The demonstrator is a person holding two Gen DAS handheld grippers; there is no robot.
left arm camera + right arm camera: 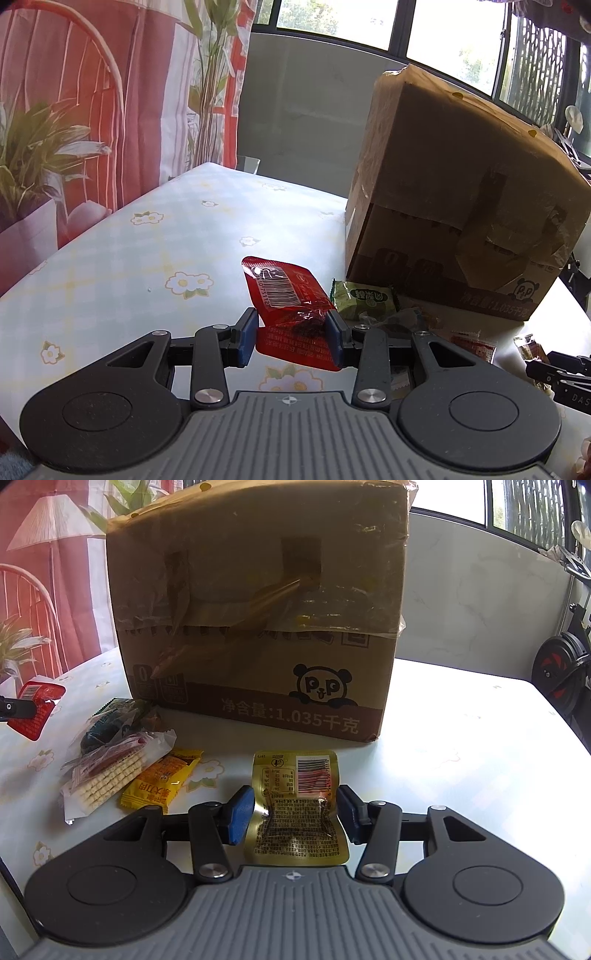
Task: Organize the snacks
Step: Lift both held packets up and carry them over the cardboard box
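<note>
My left gripper is shut on a red snack packet and holds it above the floral tablecloth; the packet also shows at the far left of the right wrist view. My right gripper is shut on a gold snack packet, in front of the cardboard box. A pile of loose snacks lies left of it: a yellow packet, a wafer pack and a green packet.
The big cardboard box stands on the table at the back. A red patterned curtain hangs behind the table's left side. An exercise bike stands beyond the right edge.
</note>
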